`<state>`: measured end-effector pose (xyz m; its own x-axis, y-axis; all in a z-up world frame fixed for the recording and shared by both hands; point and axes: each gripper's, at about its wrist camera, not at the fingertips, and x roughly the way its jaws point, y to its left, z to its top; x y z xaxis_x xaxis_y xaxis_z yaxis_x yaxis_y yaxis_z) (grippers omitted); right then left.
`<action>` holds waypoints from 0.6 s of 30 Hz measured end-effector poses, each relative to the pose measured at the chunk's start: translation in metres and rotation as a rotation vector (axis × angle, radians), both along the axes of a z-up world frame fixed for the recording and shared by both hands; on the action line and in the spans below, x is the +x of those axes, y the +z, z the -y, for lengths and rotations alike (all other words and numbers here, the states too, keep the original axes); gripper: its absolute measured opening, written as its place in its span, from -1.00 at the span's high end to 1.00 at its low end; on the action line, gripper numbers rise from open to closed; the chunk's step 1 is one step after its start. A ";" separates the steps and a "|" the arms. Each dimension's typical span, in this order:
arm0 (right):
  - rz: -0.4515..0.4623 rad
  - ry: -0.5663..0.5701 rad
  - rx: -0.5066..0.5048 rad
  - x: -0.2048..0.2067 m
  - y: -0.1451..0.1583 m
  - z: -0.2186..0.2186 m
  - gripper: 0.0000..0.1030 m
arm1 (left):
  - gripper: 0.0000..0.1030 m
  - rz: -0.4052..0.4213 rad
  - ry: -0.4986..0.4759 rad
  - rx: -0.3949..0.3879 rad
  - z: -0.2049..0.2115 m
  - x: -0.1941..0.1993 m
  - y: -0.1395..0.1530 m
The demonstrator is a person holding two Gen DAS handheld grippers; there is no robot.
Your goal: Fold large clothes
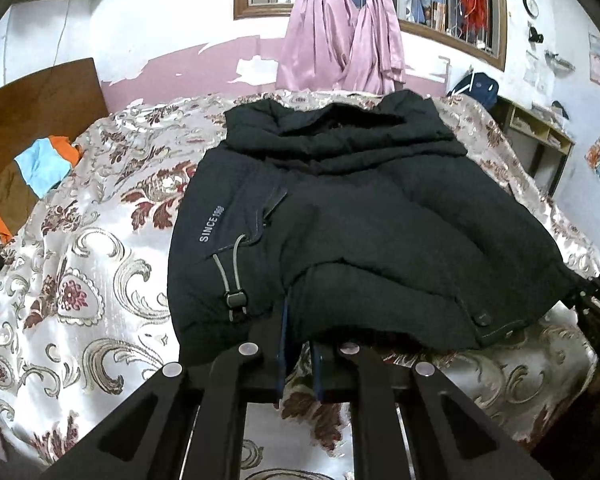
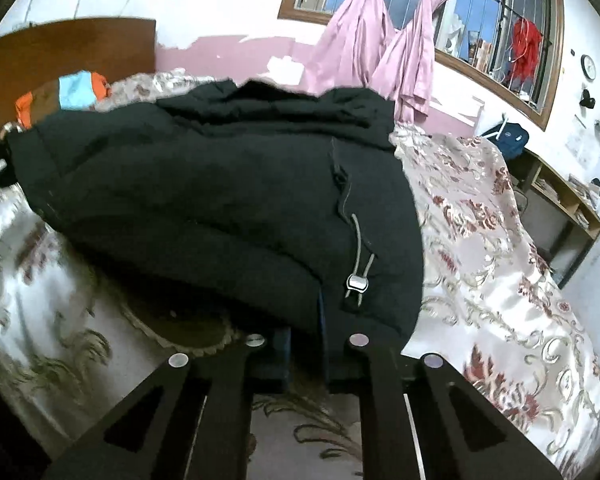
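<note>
A black padded jacket [image 1: 340, 216] lies on the bed with its hood toward the far wall, a "SINCE" print and a grey drawcord [image 1: 230, 276] near its left hem. My left gripper [image 1: 298, 346] is shut on the near hem, and the cloth hangs over its blue-edged fingers. In the right wrist view the same jacket [image 2: 204, 200] fills the middle. My right gripper [image 2: 305, 336] is shut on the hem beside a cord with a white toggle [image 2: 357, 282]; the fingertips are hidden under the fabric.
A floral satin bedspread [image 1: 80, 280] covers the bed. Orange, blue and brown clothes [image 1: 40, 168] lie by the wooden headboard [image 1: 32, 100] at the left. Pink curtains [image 1: 340, 40] hang at the barred window. A shelf unit [image 2: 560, 216] and a blue bag [image 2: 510, 140] stand at the right.
</note>
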<state>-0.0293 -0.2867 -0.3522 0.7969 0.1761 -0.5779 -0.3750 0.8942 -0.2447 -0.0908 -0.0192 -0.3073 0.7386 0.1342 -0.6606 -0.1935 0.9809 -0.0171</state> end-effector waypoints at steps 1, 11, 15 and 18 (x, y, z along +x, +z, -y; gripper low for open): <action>0.002 0.006 0.001 -0.002 0.006 0.000 0.83 | 0.82 0.000 -0.002 -0.005 -0.001 0.001 0.002; 0.012 0.079 -0.029 0.007 0.067 -0.012 0.89 | 0.82 -0.022 0.011 -0.043 -0.012 0.011 0.025; 0.000 0.061 0.017 0.011 0.081 -0.013 0.89 | 0.82 -0.014 0.022 -0.054 -0.014 0.012 0.039; -0.002 0.052 0.044 0.016 0.091 -0.013 0.89 | 0.82 -0.005 0.017 -0.050 -0.014 0.014 0.046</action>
<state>-0.0132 -0.2741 -0.2611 0.7852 0.2423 -0.5698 -0.4212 0.8836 -0.2046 -0.0767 -0.0050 -0.2611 0.7331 0.1135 -0.6705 -0.2107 0.9754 -0.0653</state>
